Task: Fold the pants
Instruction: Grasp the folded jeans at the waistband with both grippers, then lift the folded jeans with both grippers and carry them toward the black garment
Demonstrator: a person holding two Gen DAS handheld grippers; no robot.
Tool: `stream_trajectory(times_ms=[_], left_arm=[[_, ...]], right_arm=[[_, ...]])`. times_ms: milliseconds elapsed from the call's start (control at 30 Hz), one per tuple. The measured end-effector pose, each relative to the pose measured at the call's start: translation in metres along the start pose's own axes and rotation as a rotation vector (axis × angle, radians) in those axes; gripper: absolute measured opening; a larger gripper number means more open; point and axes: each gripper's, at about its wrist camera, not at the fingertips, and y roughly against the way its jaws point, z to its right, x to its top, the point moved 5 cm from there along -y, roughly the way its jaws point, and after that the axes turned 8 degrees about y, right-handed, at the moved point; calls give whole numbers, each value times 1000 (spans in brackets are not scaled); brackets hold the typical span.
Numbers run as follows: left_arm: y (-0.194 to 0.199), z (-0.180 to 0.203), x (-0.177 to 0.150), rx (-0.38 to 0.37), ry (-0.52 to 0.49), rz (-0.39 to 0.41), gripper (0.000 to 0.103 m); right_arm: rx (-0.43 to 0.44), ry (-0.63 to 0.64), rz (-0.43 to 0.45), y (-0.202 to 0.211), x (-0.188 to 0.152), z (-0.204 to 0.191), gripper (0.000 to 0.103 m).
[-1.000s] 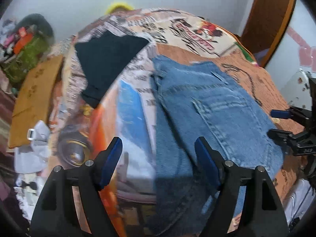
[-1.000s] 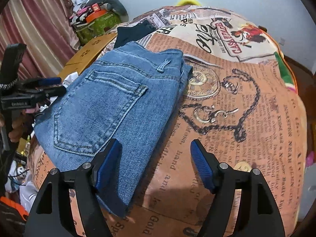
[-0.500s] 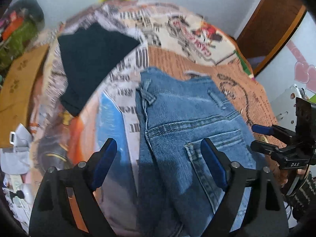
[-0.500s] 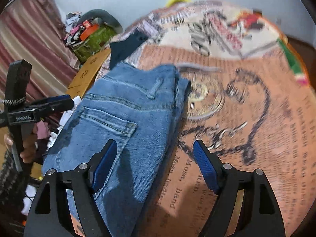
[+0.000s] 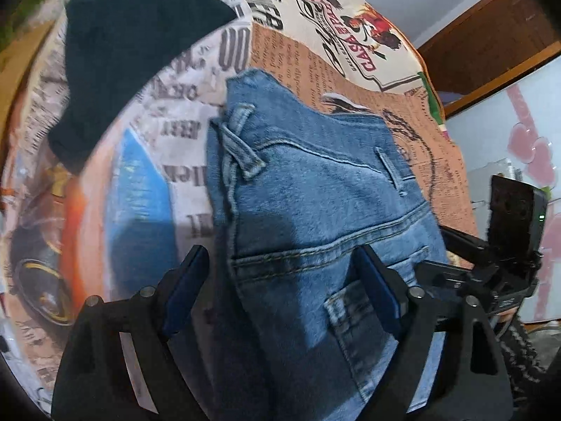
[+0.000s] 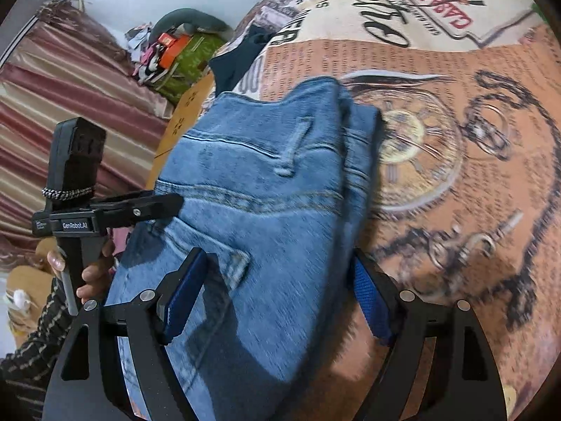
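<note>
1. While both tongs hung over the folded blue jeans (image 5: 315, 217), nothing was gripped.
2. Left tongs (image 5: 280, 291), lower centre of the left wrist frame: jaws wide but narrowing at this moment, the jeans' side edge below the gap between them, pads not seen pressing on the cloth.
3. Right tongs (image 6: 277, 298), lower centre of the right wrist frame: jaws wide and widening, the jeans' other edge below the gap between them; contact could not be told, since blur and the cloth hid part of the right pad.
4. Jeans lay as a thick folded stack on a bed cover (image 5: 196, 112) printed with newspaper text and pictures; back pocket and belt loops faced up.
5. In the left wrist frame the jeans filled the centre and lower right; in the right wrist frame (image 6: 266, 189) they filled the centre and lower left.
6. Dark folded garment (image 5: 133, 35) sat upper left in the left wrist frame, apart from the jeans.
7. A hand (image 6: 87, 266) held the left tool's handle at the left edge of the right wrist frame, striped sleeve below it.
8. Striped curtain (image 6: 63, 105) and a pile of clutter (image 6: 175, 52) showed upper left in the right wrist frame.
9. Both frames were motion-blurred.
</note>
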Motion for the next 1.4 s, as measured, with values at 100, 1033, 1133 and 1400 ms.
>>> stream_trajectory(times_ms=[100,1033,1133,1400], left_arm=[[-1,3,2,-29,0,-5,74],[179,45,2,-40,-155,501,41],[207,44,12,-21,-167,581,41],[253,15,48,6,-149,695,41]], right_arm=[[36,-24,1,-6,6,5,78],[-83,293,272,80,97,-106,19],[-84,337,315,85,118,-126,19],[-80,412,372,74,163,-160,19]])
